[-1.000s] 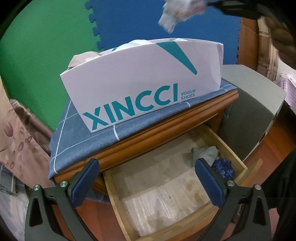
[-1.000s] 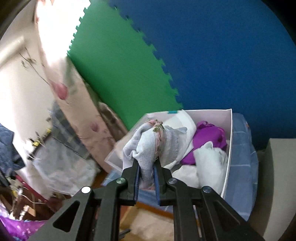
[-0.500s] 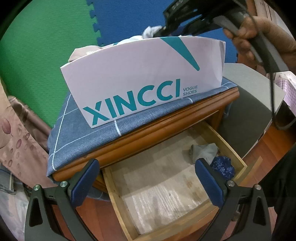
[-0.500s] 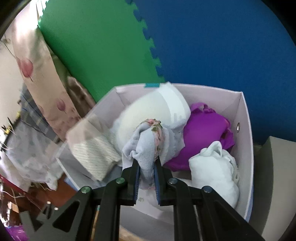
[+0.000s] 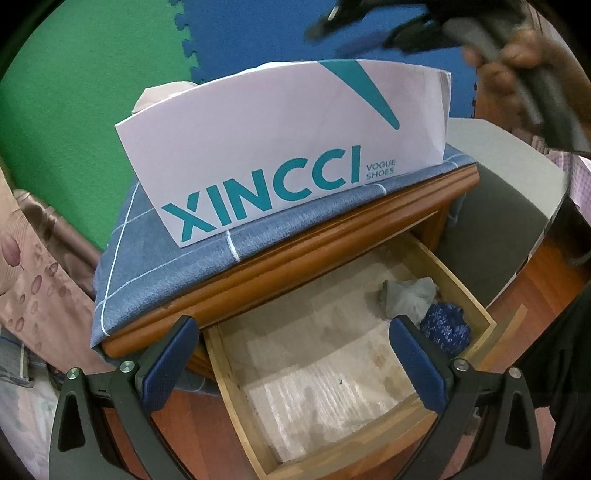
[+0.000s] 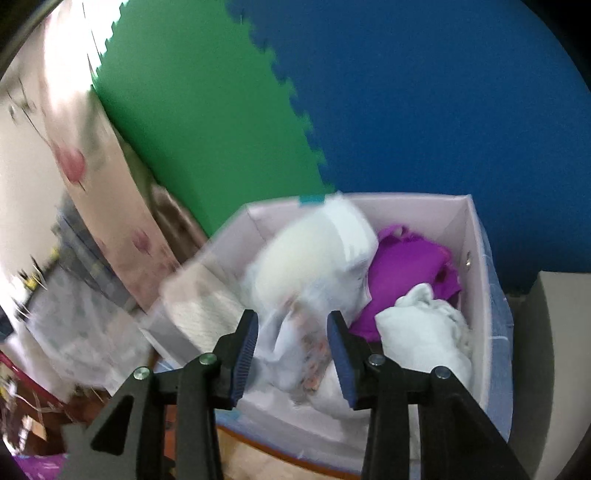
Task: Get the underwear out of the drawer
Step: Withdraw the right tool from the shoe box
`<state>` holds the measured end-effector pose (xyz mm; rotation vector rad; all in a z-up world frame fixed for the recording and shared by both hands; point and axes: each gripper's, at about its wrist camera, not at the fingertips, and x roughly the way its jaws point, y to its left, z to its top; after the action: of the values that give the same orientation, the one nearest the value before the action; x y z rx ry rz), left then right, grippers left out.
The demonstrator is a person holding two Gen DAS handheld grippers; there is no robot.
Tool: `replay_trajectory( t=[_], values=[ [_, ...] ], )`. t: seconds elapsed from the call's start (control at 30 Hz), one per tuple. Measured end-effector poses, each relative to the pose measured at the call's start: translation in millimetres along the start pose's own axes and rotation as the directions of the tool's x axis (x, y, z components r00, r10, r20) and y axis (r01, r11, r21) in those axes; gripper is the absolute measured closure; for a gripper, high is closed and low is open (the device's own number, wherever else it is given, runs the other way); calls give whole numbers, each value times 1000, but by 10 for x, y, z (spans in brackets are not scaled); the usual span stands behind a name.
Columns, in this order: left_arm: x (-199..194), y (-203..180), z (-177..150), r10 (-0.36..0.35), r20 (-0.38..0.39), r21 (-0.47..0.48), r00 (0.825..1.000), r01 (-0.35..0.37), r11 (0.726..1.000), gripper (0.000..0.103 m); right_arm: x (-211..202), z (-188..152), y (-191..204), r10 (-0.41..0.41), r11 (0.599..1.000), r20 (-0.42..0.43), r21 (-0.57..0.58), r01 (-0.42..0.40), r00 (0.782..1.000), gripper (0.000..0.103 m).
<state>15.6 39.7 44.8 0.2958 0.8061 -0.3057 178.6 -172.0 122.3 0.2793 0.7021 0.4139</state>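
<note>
The wooden drawer is pulled open. A grey underwear and a dark blue patterned one lie in its right back corner. My left gripper is open and empty above the drawer's front. My right gripper is open over the white XINCCI box; it also shows in the left wrist view. A pale grey floral underwear, blurred, lies loose between its fingers in the box.
The box holds a white garment, a purple one and a white bundle. It stands on a blue checked cloth over the nightstand. A grey cabinet stands at the right. Green and blue foam mats cover the wall.
My right gripper has opened and let go of the pale grey floral underwear, which drops into the box. The gripper has lifted a little. My left gripper has stayed open over the drawer.
</note>
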Motion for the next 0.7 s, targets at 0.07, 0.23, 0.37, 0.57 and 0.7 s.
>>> replay_trajectory(
  t=[0.07,0.23,0.37,0.57,0.7],
  values=[
    [14,-14,-7,0,-6,9,1000,0,1000,1,-300,-114,-40,50,998,69,24,-52,996,63],
    [62,-92,-13,2,-28,38,1000,-1,999,1,-935,-737,-271,124,986,131,95,-137,984,53],
    [159,-236,-11,-12,-70,81,997,17,997,1,-1283,-1358,-566,87,975,121,195,-110,989,52],
    [474,-623,-38,-100,-214,162,972,136,977,1,-1622,-1808,-964,64,929,135,354,-108,989,52],
    [744,-891,-6,-144,-287,172,947,199,965,1,-1808,-1881,-1101,72,912,190,386,-142,979,52]
  ],
)
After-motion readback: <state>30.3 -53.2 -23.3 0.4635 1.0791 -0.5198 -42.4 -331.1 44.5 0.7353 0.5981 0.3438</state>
